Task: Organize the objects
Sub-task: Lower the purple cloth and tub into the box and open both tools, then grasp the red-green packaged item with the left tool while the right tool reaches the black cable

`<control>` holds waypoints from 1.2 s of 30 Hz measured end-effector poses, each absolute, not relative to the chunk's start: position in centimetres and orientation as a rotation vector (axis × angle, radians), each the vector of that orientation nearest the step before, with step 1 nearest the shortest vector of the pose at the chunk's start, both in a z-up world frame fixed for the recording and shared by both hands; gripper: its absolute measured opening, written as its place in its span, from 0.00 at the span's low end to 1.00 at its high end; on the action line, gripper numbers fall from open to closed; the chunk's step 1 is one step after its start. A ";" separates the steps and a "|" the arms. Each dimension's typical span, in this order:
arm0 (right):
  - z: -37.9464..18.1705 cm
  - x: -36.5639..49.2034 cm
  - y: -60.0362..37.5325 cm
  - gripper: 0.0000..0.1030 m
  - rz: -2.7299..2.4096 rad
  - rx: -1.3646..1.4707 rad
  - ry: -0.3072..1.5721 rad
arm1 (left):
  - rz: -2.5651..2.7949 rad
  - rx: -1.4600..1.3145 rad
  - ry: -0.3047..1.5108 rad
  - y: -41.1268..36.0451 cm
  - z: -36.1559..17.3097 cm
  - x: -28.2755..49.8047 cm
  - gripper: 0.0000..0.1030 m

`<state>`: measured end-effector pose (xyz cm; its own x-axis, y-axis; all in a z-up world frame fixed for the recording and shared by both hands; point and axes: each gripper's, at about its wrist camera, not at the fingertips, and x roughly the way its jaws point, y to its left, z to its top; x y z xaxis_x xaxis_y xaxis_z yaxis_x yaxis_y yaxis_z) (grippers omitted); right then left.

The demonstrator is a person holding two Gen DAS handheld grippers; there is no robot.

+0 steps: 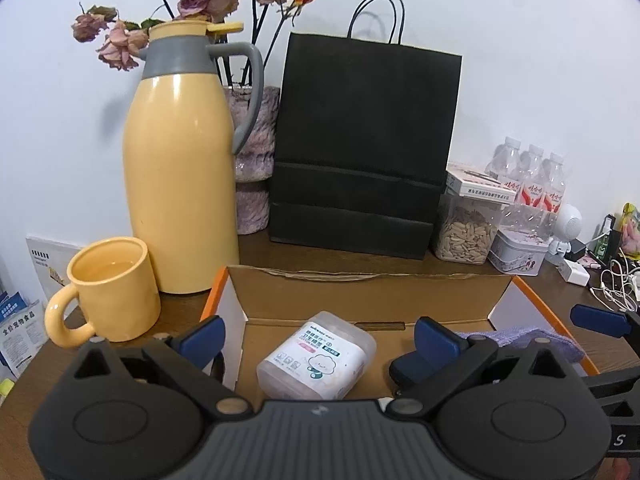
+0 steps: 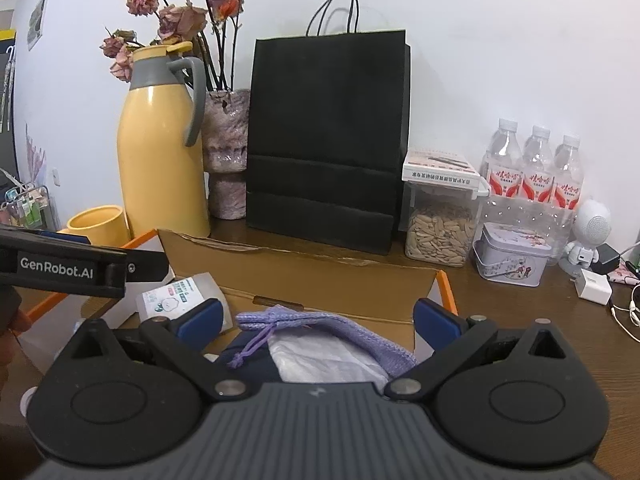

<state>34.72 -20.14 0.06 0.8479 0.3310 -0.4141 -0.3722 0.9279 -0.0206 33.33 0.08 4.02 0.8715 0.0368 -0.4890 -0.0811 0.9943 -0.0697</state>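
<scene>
An open cardboard box [image 1: 360,292] with orange edges sits on the wooden table; it also shows in the right wrist view [image 2: 304,272]. Inside lie a clear plastic cotton-swab box [image 1: 318,356], seen too in the right wrist view [image 2: 180,294], a purple drawstring pouch [image 2: 320,328] with a white packet [image 2: 320,360], and a dark blue item [image 1: 408,364]. My left gripper [image 1: 320,338] is open and empty above the swab box. My right gripper [image 2: 320,320] is open and empty above the pouch. The pouch's edge shows in the left wrist view [image 1: 532,340].
Behind the box stand a yellow thermos [image 1: 180,184], a yellow mug [image 1: 112,292], a vase of dried roses [image 1: 256,160], a black paper bag [image 1: 364,140], a seed jar [image 2: 440,232], a tin [image 2: 512,260], water bottles [image 2: 536,172], and chargers with cables [image 2: 596,284].
</scene>
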 end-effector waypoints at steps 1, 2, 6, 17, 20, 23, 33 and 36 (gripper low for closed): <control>0.2 34.4 -20.1 1.00 0.372 -0.102 0.412 | 0.061 -0.086 0.503 0.0 4.2 33.1 0.98; 0.4 34.2 -20.2 1.00 0.372 -0.103 0.406 | 0.059 -0.084 0.495 -0.1 4.3 32.8 0.98; 0.9 32.8 -20.4 1.00 0.372 -0.100 0.389 | 0.050 -0.075 0.471 -0.5 4.9 31.5 0.98; 1.8 28.5 -20.7 1.00 0.378 -0.110 0.378 | 0.013 -0.043 0.435 -1.8 5.7 25.8 0.98; 1.7 26.9 -20.6 1.00 0.384 -0.116 0.386 | 0.007 -0.041 0.439 -2.0 5.7 23.9 0.98; 1.6 25.3 -20.8 1.00 0.388 -0.119 0.393 | 0.001 -0.040 0.446 -2.1 5.5 22.2 0.98; 0.3 20.2 -21.5 1.00 0.384 -0.135 0.447 | -0.008 -0.034 0.496 -2.3 4.6 16.8 0.98; -0.6 18.9 -21.9 1.00 0.380 -0.139 0.473 | -0.010 -0.032 0.521 -2.3 4.0 15.6 0.98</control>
<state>18.93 -21.88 -0.58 0.8219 0.3242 -0.4684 -0.3877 0.9208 -0.0429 15.58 -2.33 4.03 0.8674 -0.0178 -0.4973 0.0015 0.9995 -0.0330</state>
